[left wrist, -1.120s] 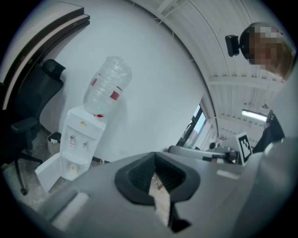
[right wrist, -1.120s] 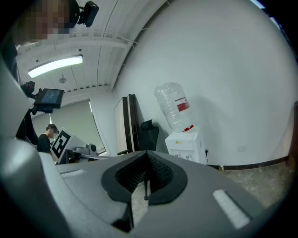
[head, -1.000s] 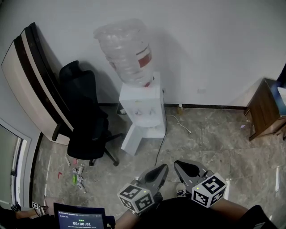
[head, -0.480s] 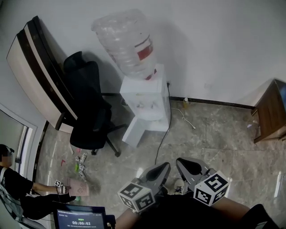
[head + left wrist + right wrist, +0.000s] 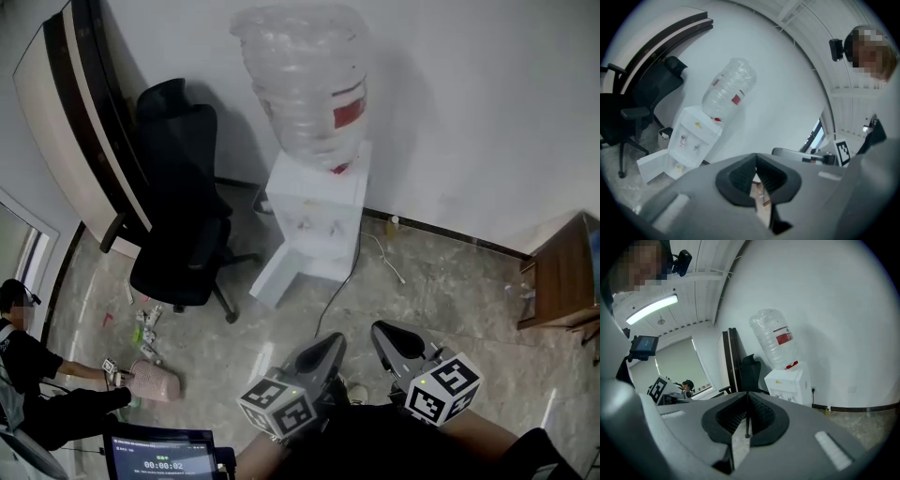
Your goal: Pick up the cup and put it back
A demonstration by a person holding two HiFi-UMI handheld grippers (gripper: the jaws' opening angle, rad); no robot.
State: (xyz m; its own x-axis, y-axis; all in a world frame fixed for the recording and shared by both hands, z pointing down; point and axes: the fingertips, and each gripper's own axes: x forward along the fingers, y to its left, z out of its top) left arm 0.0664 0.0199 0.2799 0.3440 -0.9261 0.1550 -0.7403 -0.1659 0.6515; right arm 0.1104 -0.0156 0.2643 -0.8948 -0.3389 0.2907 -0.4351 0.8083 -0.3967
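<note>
Head view: one clear plastic water bottle (image 5: 305, 80) is seen inverted on one white floor-standing dispenser (image 5: 314, 211) against the wall; its fill cannot be told. One pink ribbed basket (image 5: 153, 381) stands on the grey marbled floor (image 5: 450, 291) at the left, just beside the hand of a seated person (image 5: 28, 370); its contents cannot be made out. One black office chair (image 5: 183, 216) stands to the left of the dispenser, and one brown wooden cabinet (image 5: 561, 279) is cut by the right edge. Open floor lies between dispenser and cabinet, crossed by a dark cable (image 5: 337, 291). The left gripper (image 5: 328, 349) and the right gripper (image 5: 389, 336) are held low, near each other, over bare floor, well apart from the dispenser.

Left gripper view: the left gripper's jaws are seen meeting at their tips, with nothing between them. The dispenser's lower door is open, and a small pale round object (image 5: 678, 167) sits in that compartment; whether it is the cup cannot be told. One small dark bin (image 5: 665, 137) stands beside the dispenser, on the chair side.

Right gripper view: the right gripper's jaws are likewise closed tip to tip and empty. Bottle, dispenser and chair are seen ahead along the wall. No cup is identified with certainty in any view.
</note>
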